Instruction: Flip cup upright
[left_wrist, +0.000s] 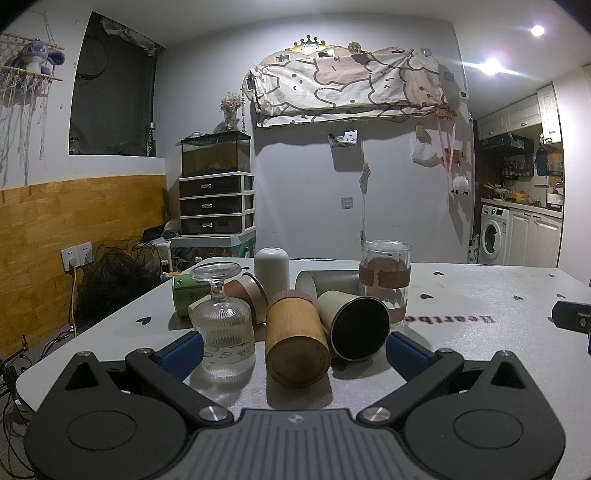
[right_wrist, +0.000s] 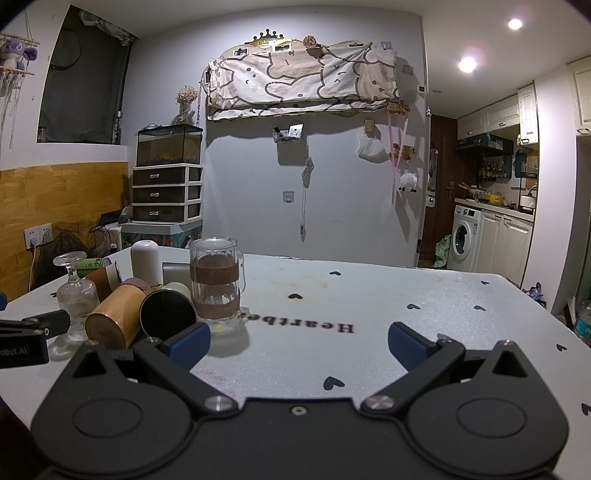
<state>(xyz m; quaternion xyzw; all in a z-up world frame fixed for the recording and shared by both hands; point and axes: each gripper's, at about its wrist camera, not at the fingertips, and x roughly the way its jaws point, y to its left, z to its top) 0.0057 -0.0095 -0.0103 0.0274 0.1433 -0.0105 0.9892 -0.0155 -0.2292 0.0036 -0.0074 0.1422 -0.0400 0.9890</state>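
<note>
Barely begun: left gripper (left_wrist: 293, 349) and right gripper (right_wrist: 299, 343) both spread wide, holding nothing, with bamboo cup (left_wrist: 295, 343) lying sideways and stemmed glass (left_wrist: 223, 325) inverted.

I am holding the left gripper (left_wrist: 295, 350) level and low, jaws spread wide, the right gripper (right_wrist: 299, 341) hovering alongside, likewise gaping, both gripping nothing.
</note>
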